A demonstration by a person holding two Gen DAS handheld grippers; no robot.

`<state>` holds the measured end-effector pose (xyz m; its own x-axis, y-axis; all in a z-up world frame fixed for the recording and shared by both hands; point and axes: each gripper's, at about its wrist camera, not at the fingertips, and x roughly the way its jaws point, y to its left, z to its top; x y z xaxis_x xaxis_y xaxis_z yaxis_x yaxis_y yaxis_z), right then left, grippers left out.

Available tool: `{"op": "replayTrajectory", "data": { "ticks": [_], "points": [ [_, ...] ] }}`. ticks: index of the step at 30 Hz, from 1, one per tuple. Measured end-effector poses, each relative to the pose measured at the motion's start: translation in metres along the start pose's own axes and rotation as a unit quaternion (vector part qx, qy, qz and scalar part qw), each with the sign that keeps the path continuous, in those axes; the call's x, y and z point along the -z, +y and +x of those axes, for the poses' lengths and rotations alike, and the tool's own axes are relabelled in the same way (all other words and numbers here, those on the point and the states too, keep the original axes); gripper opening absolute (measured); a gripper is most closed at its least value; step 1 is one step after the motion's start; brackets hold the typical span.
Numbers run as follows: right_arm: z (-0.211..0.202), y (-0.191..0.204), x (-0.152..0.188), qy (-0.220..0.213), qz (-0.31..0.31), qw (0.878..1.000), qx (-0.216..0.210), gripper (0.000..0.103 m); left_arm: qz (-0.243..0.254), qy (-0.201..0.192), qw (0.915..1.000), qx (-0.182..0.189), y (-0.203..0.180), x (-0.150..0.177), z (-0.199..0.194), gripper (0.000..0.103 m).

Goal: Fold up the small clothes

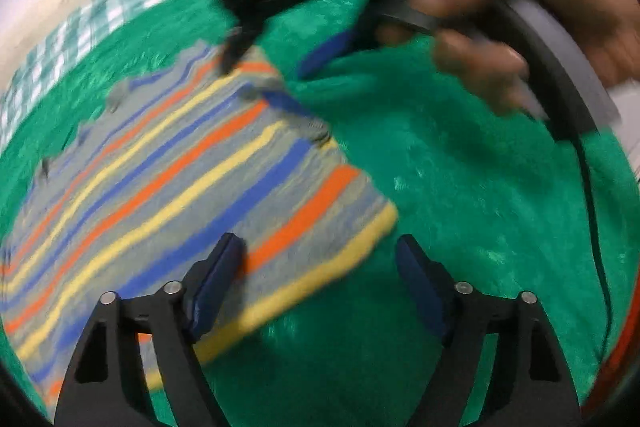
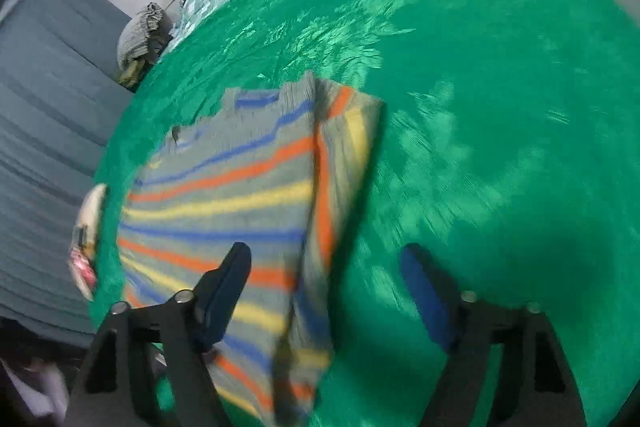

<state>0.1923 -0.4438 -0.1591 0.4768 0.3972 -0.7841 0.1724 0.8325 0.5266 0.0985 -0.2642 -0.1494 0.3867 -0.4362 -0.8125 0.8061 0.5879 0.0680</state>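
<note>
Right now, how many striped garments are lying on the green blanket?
1. The striped shirt lies on the green blanket, partly folded, one side flap turned over. A heap of clothes sits off the blanket's far edge; others may be hidden there.

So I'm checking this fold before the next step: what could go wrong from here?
Both grippers, left gripper and right gripper, are open and hold nothing, so the striped shirt lies loose on the fuzzy green blanket. Its folded-over side flap could spring back or drag. The frames are motion-blurred, so a fast grab might pinch blanket along with cloth.
</note>
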Motion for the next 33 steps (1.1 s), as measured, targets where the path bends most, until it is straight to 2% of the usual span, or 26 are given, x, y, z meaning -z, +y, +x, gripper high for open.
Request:
{"op": "replayTrajectory", "data": {
  "ticks": [1,3,5,6,8,11,15,17,21,25,26,27,28,29,30,33],
  "points": [
    [0.007,0.000,-0.008,0.004,0.002,1.000,-0.012,0.064,0.007,-0.005,1.0000,0.000,0.000,-0.001,0.001,0.066],
    [0.022,0.001,-0.020,0.012,0.012,0.999,-0.026,0.058,0.007,-0.016,0.9998,0.005,0.003,-0.004,0.001,0.030],
    [0.035,0.007,-0.032,0.016,0.009,1.000,-0.014,0.036,-0.004,-0.025,0.9997,0.005,0.007,-0.006,0.000,0.010],
    [0.038,0.009,-0.035,0.015,0.006,1.000,0.000,0.013,-0.017,-0.033,0.9993,0.007,0.012,-0.007,-0.002,0.008],
    [0.036,0.017,-0.040,0.007,0.011,1.000,0.001,0.013,-0.052,-0.050,0.9972,0.020,0.027,-0.006,-0.014,0.007],
    [0.019,0.051,-0.045,-0.020,-0.015,1.000,-0.017,0.013,-0.126,-0.090,0.9876,0.025,0.061,0.008,-0.050,0.007],
    [0.019,0.126,-0.048,-0.026,-0.068,0.996,-0.047,0.013,-0.221,-0.126,0.9672,0.008,0.116,0.049,-0.108,0.007],
    [0.034,0.168,-0.048,-0.017,-0.094,0.993,-0.065,0.013,-0.262,-0.127,0.9568,-0.001,0.142,0.072,-0.125,0.007],
    [0.091,0.252,-0.035,0.015,-0.150,0.985,-0.079,0.013,-0.350,-0.107,0.9303,-0.030,0.197,0.128,-0.145,0.007],
    [0.149,0.300,-0.018,0.039,-0.166,0.983,-0.071,0.013,-0.408,-0.080,0.9074,-0.062,0.233,0.178,-0.150,0.008],
    [0.162,0.307,-0.012,0.041,-0.166,0.982,-0.075,0.019,-0.421,-0.067,0.9023,-0.066,0.240,0.188,-0.148,0.014],
    [0.174,0.312,-0.006,0.041,-0.163,0.982,-0.084,0.021,-0.436,-0.045,0.8960,-0.072,0.248,0.200,-0.145,0.025],
    [0.183,0.314,0.000,0.046,-0.154,0.983,-0.092,0.037,-0.444,-0.032,0.8921,-0.080,0.253,0.203,-0.144,0.030],
    [0.187,0.312,0.003,0.048,-0.146,0.984,-0.092,0.058,-0.449,-0.024,0.8890,-0.087,0.251,0.213,-0.146,0.036],
    [0.188,0.311,0.005,0.043,-0.136,0.986,-0.090,0.063,-0.454,-0.025,0.8869,-0.084,0.253,0.221,-0.151,0.043],
    [0.158,0.291,0.011,0.005,-0.122,0.988,-0.092,0.063,-0.456,-0.046,0.8862,-0.071,0.260,0.224,-0.169,0.060]
  ]
}}
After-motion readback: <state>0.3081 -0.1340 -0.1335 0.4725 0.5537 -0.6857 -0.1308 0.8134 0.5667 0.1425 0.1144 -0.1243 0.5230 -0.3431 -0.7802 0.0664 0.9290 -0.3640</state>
